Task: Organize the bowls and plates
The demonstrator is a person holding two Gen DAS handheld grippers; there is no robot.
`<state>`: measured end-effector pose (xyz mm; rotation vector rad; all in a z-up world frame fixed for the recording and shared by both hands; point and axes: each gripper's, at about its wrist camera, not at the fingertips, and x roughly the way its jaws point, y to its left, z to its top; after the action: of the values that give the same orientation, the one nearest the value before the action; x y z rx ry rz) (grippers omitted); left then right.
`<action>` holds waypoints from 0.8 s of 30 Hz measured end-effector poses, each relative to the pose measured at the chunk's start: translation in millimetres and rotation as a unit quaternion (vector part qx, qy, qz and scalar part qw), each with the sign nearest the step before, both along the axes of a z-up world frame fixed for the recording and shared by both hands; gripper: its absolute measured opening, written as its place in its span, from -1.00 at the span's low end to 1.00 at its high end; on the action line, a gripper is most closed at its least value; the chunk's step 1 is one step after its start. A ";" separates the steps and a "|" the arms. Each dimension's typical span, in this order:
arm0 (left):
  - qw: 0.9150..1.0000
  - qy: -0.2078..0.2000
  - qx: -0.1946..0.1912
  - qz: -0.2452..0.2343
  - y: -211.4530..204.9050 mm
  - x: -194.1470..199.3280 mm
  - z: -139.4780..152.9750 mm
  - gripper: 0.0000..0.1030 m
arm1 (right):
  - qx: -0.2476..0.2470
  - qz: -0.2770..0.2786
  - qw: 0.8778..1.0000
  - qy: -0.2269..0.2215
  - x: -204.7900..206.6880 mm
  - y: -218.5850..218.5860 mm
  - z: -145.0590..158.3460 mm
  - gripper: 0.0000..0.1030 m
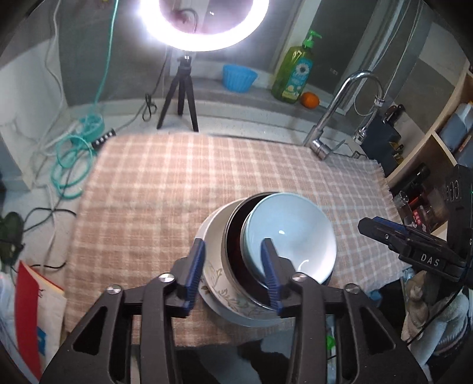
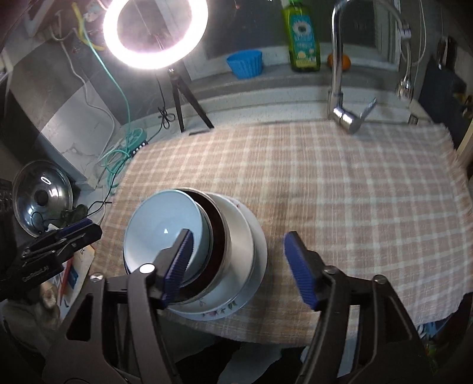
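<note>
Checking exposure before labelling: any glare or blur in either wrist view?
Left wrist: ring light blown out at top, slight motion blur on the plaid cloth. Right wrist: same ring light clipped, cloth smeared; strong fisheye bending in both.

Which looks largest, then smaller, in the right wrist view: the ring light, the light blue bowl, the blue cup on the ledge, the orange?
1. ring light and light blue bowl: alike in apparent size, and the bowl is much nearer, so I do not rank them.
2. blue cup
3. orange, partly hidden behind the faucet.
</note>
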<state>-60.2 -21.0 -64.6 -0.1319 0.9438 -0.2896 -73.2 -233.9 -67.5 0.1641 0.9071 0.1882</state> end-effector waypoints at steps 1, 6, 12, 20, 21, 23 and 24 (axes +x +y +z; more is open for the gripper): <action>1.000 -0.006 0.001 0.005 -1.3 -3.0 3.9 0.05 | -0.002 0.003 1.000 -0.009 -2.7 0.7 2.9 0.45; 0.999 -0.026 0.019 0.041 -6.5 -18.0 12.3 0.19 | -0.016 0.021 0.999 -0.044 -15.3 -2.8 13.5 0.52; 0.997 -0.031 0.012 0.071 -18.6 -30.3 18.3 0.44 | -0.006 0.021 0.998 -0.061 -29.6 -15.8 23.1 0.53; 0.995 -0.045 0.034 0.083 -30.4 -36.3 21.9 0.56 | 0.011 0.010 0.998 -0.066 -35.8 -23.8 23.8 0.70; 0.995 -0.045 0.038 0.083 -31.3 -36.5 21.1 0.56 | 0.003 0.007 0.998 -0.067 -36.6 -24.1 23.9 0.75; 0.995 -0.041 0.044 0.081 -33.3 -37.0 18.7 0.56 | -0.007 0.008 0.997 -0.070 -38.4 -23.9 23.9 0.88; 0.995 -0.038 0.045 0.082 -33.5 -37.1 16.7 0.56 | -0.012 0.006 0.997 -0.072 -38.8 -23.5 23.2 0.90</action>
<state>-97.3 -54.6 -47.9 -0.1132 0.8637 -0.0990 -112.0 -257.4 -44.3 0.1215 0.7672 0.1976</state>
